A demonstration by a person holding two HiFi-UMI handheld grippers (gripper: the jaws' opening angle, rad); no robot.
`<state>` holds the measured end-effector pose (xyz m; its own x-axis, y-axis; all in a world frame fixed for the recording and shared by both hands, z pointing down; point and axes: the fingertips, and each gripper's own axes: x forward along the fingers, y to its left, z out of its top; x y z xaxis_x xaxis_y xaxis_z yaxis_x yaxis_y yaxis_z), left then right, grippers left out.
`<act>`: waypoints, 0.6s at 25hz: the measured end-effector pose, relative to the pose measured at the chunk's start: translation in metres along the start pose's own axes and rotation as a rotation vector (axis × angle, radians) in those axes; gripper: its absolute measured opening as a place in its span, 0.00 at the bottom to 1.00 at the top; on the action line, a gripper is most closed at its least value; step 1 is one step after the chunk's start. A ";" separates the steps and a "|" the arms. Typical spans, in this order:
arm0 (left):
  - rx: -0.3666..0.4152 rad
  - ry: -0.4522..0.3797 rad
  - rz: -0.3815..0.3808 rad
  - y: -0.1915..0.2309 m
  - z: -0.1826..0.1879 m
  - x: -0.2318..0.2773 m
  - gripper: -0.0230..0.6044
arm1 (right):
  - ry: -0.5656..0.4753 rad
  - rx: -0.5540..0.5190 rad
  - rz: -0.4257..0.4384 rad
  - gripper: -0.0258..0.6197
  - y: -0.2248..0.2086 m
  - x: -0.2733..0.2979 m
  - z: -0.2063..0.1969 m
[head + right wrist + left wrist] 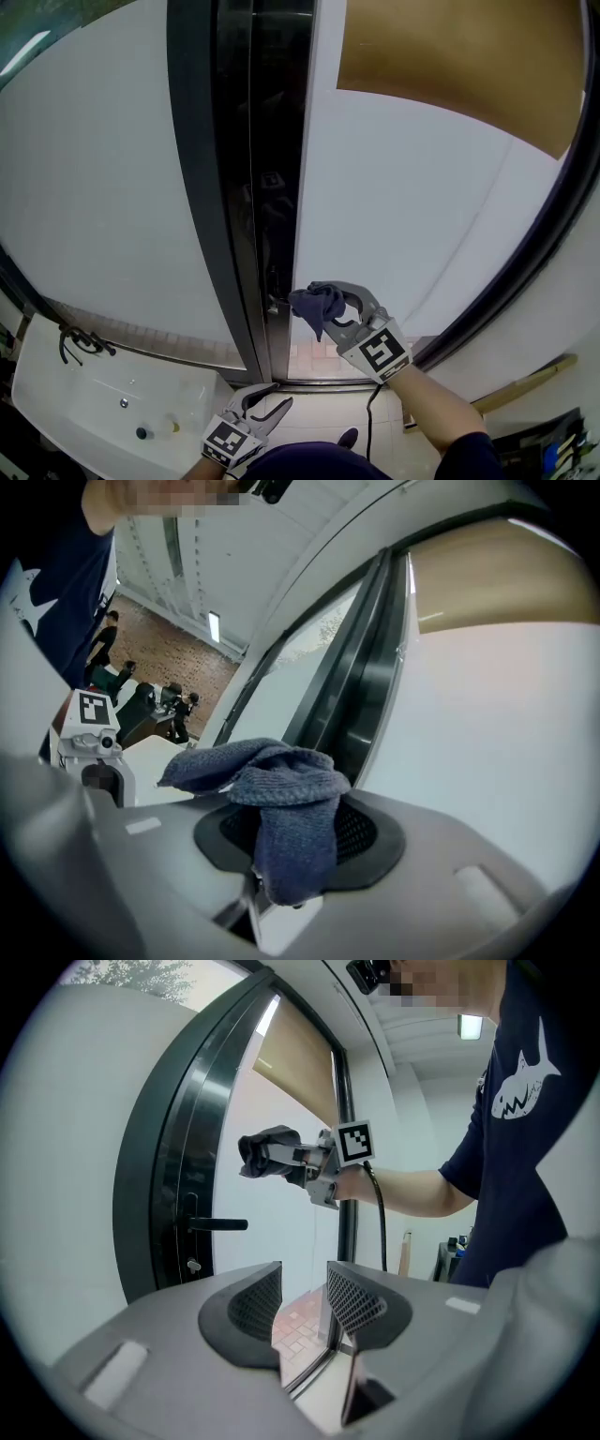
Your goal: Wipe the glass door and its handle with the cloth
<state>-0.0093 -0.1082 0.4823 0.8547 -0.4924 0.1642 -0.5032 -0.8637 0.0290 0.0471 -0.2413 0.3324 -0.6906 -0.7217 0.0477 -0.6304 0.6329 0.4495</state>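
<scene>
The glass door stands in a dark frame, and its black lever handle juts from the frame. A dark blue-grey cloth is bunched between the jaws of my right gripper, which is shut on it. In the head view the cloth hangs just right of the handle at the door's edge; whether it touches is unclear. In the right gripper view the cloth drapes over the jaws and hides them. My left gripper hangs low near my body, open and holding nothing, pointing at the door.
A white counter with small items and a dark tap sits at lower left. A brown blind covers the upper right glass. A black cable trails from the right gripper. A wooden stick leans at lower right.
</scene>
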 end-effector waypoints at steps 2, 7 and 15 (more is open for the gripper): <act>-0.004 0.003 0.011 -0.001 -0.003 -0.001 0.27 | 0.007 -0.073 0.022 0.27 -0.004 0.016 0.005; -0.016 -0.010 0.048 -0.001 -0.002 -0.003 0.27 | 0.089 -0.235 0.036 0.27 -0.015 0.057 0.008; -0.041 -0.006 0.108 -0.002 -0.008 -0.008 0.27 | 0.116 -0.712 0.026 0.27 -0.008 0.107 0.016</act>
<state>-0.0164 -0.1018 0.4889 0.7962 -0.5828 0.1623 -0.5967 -0.8008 0.0515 -0.0277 -0.3193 0.3200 -0.6350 -0.7592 0.1428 -0.2030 0.3424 0.9174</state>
